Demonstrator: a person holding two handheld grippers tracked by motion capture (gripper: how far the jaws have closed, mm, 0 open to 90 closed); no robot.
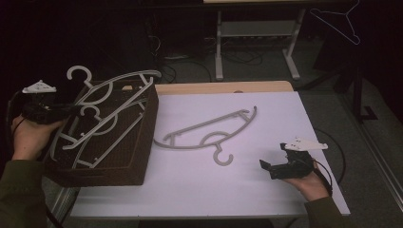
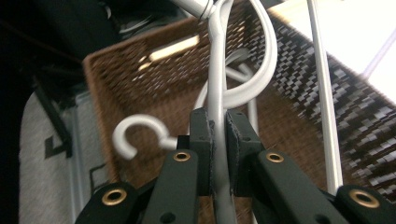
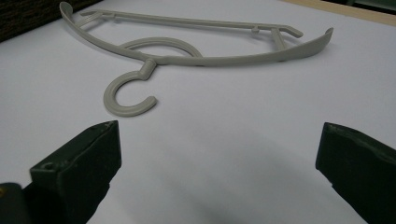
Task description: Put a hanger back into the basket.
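You are working at the desk (image 1: 199,190), and the wicker basket (image 1: 138,137) on its left edge is the landmark for everything here. The basket is tilting, its open mouth facing up and toward your left, with several grey hangers lying across and inside it.

One loose hanger (image 1: 209,130) is lying flat on the desk just to the right of the basket, its hook pointing toward you. From the right gripper view it (image 3: 196,51) is sitting ahead of the jaws, apart from them.

You are holding the left tongs (image 1: 64,111) at the basket's left rim, and they are clamping the thin bar of a basket hanger (image 2: 218,93); the left gripper view shows the two pads pressed against the bar from both sides. The right tongs (image 1: 273,168) are resting well to the right of the basket, near the desk's front right corner, jaws spread wide and holding nothing.

By the look of it, you are lifting a hanger out of the basket to lay it beside the one already on the desk. The next move calls for drawing it up and clear; its hook or arms could be snagging on the hangers around it.
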